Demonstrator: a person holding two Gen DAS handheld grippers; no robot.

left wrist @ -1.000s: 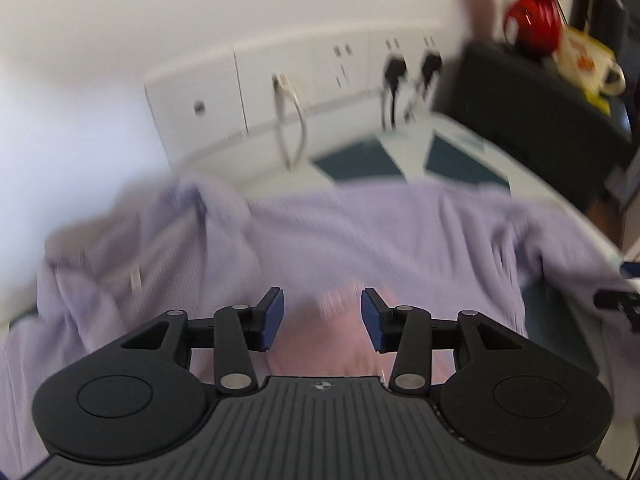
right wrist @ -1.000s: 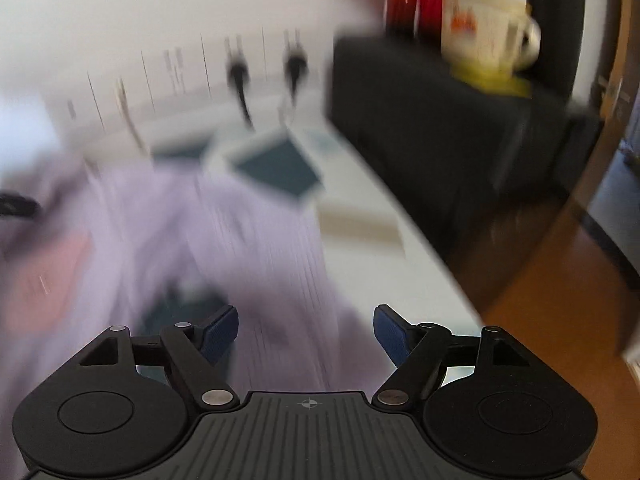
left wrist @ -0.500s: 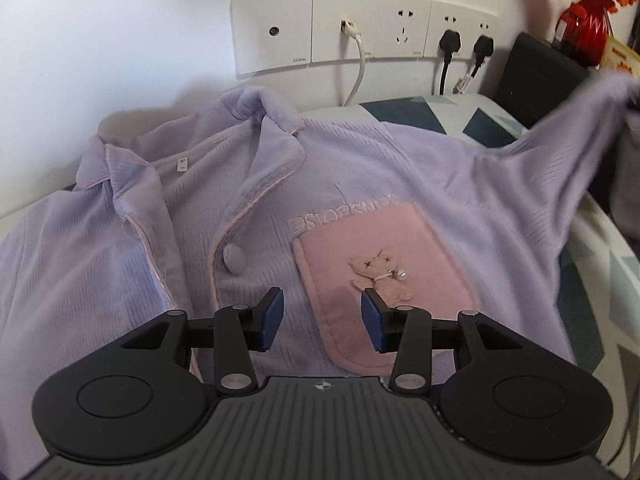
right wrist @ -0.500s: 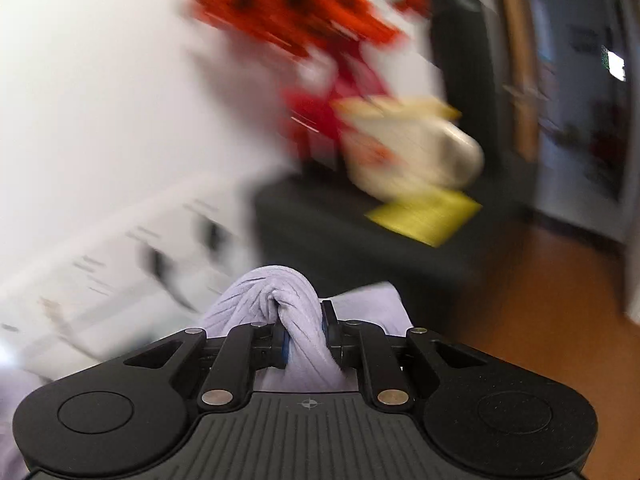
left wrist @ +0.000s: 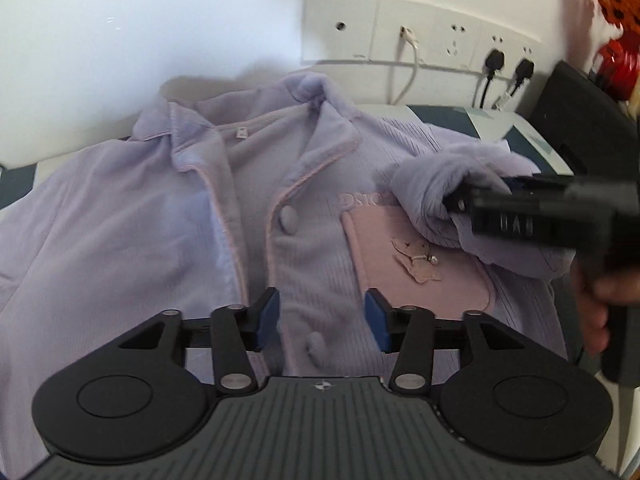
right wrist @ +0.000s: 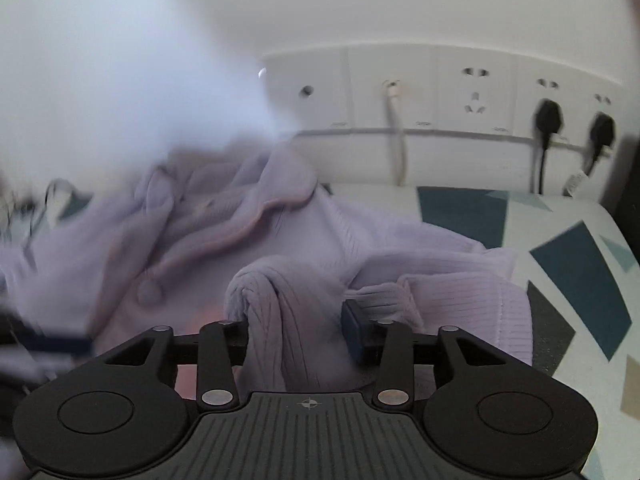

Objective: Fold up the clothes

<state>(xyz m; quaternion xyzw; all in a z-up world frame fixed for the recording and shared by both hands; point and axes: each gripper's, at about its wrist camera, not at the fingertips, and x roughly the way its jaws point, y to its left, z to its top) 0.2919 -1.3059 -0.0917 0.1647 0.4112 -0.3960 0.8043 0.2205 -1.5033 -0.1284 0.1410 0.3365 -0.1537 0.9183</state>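
Observation:
A lilac pyjama shirt [left wrist: 120,240] lies face up on the table, collar toward the wall, with a pink chest pocket [left wrist: 400,272] and buttons down the front. My left gripper [left wrist: 322,318] hovers open over the button placket, holding nothing. Its right sleeve [left wrist: 432,192] is folded across onto the pocket. My right gripper [left wrist: 454,202] reaches in from the right, held by a hand [left wrist: 600,300]. In the right wrist view the right gripper [right wrist: 298,332] stands open, with the bunched sleeve [right wrist: 288,300] lying loose between its fingers.
A row of wall sockets [left wrist: 416,40] with a white cable and two black plugs runs behind the shirt. A black box [left wrist: 580,120] and a red vase [left wrist: 616,68] stand at the right. The patterned tablecloth [right wrist: 580,260] shows to the right of the shirt.
My right gripper carried the sleeve from the right, up and over onto the chest pocket, then opened its fingers. The left gripper stayed open and shifted slightly left over the placket.

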